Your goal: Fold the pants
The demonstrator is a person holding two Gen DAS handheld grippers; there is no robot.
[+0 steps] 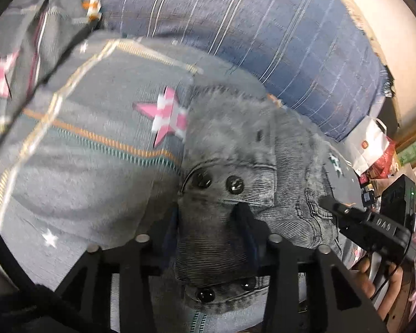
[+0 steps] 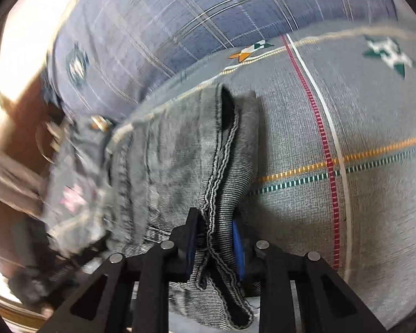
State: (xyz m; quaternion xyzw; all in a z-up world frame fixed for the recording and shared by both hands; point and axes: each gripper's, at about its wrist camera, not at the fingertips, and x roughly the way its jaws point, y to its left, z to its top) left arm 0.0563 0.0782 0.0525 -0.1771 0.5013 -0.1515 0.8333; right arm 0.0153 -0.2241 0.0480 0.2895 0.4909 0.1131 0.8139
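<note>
The grey corduroy pants (image 1: 235, 149) lie bunched on a grey bedsheet (image 1: 83, 183) with stars and coloured stripes. My left gripper (image 1: 209, 222) is shut on the waistband end, where two dark buttons (image 1: 217, 183) show just ahead of the fingers. In the right wrist view the pants (image 2: 180, 149) stretch away to the left. My right gripper (image 2: 215, 230) is shut on a stitched edge of the cloth, which fills the gap between its blue pads (image 2: 237, 238). The right gripper (image 1: 360, 219) and the hand holding it also show at the right of the left wrist view.
A blue checked blanket (image 1: 263, 33) lies across the far side of the bed, seen too in the right wrist view (image 2: 180, 22). Beyond the bed's edge stand a white paper bag (image 1: 368, 141), red packaging and dark boxes. A pale wall rises behind.
</note>
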